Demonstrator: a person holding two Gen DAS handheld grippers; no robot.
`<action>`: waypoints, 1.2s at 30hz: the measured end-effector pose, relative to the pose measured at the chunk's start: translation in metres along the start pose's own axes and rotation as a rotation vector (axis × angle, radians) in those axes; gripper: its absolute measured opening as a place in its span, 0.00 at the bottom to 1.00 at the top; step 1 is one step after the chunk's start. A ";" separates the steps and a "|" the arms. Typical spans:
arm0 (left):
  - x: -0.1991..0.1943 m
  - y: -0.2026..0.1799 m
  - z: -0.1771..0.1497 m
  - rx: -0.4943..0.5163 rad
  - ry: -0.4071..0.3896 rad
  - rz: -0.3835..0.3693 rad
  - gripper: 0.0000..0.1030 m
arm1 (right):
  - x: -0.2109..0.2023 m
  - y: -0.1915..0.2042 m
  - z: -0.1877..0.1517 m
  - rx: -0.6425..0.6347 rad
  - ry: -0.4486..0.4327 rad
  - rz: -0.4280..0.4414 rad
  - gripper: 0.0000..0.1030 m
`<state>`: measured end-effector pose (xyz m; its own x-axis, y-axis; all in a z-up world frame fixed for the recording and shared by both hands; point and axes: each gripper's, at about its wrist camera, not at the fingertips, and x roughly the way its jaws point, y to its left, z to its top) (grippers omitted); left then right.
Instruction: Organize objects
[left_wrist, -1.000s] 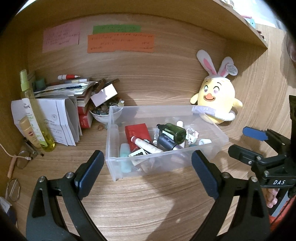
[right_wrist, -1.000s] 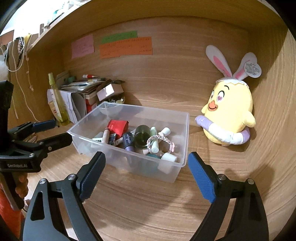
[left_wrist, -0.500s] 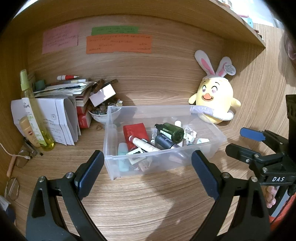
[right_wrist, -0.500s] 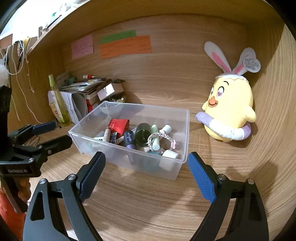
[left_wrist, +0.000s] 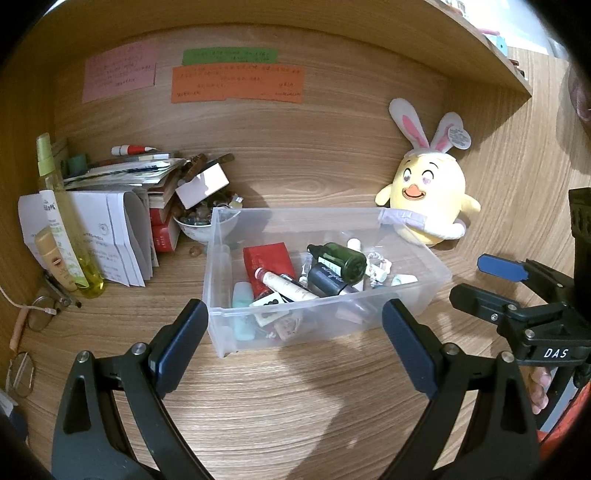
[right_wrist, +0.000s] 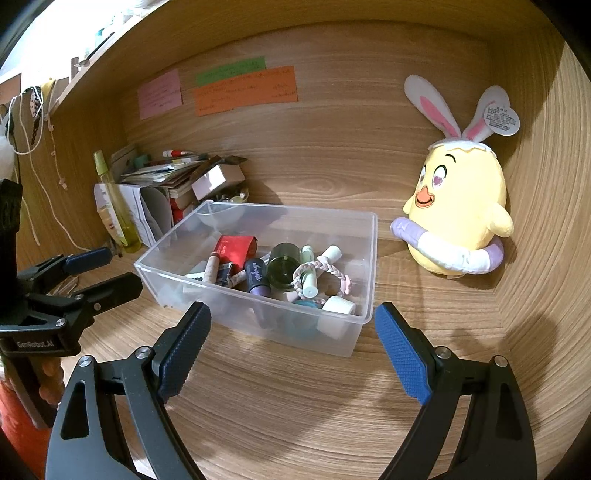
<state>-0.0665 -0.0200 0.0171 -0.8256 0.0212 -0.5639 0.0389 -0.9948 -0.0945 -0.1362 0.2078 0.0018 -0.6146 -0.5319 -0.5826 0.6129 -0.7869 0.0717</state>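
Note:
A clear plastic bin (left_wrist: 421, 258) (right_wrist: 365, 236) stands on the wooden desk. It holds a red box (left_wrist: 266, 258), a dark green bottle (left_wrist: 340, 254) (right_wrist: 284, 264), tubes, a purple-capped bottle (right_wrist: 256, 277) and a braided pink loop (right_wrist: 321, 267). My left gripper (left_wrist: 295, 343) hangs open in front of the bin's near wall, nothing between its fingers. My right gripper (right_wrist: 291, 343) is open too, just short of the bin's near right corner, empty. Each gripper shows at the edge of the other's view.
A yellow chick plush with rabbit ears (left_wrist: 424, 195) (right_wrist: 458, 210) sits right of the bin against the back wall. Left of it are stacked papers and books (left_wrist: 114, 221), a small bowl (left_wrist: 199, 225), a yellow spray bottle (left_wrist: 62, 221) and glasses (left_wrist: 22, 373). Sticky notes hang above.

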 end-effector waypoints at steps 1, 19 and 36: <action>0.000 0.000 0.000 0.000 0.000 -0.001 0.93 | 0.000 0.000 0.000 -0.001 0.000 0.000 0.86; 0.002 0.000 0.000 -0.010 0.006 -0.007 0.93 | 0.004 0.007 0.002 -0.010 0.007 0.010 0.86; 0.004 0.001 -0.002 -0.026 0.024 -0.013 0.94 | 0.009 0.005 0.000 -0.009 0.021 0.013 0.86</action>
<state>-0.0686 -0.0211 0.0132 -0.8121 0.0371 -0.5823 0.0432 -0.9914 -0.1233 -0.1386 0.1990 -0.0031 -0.5963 -0.5349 -0.5986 0.6251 -0.7772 0.0719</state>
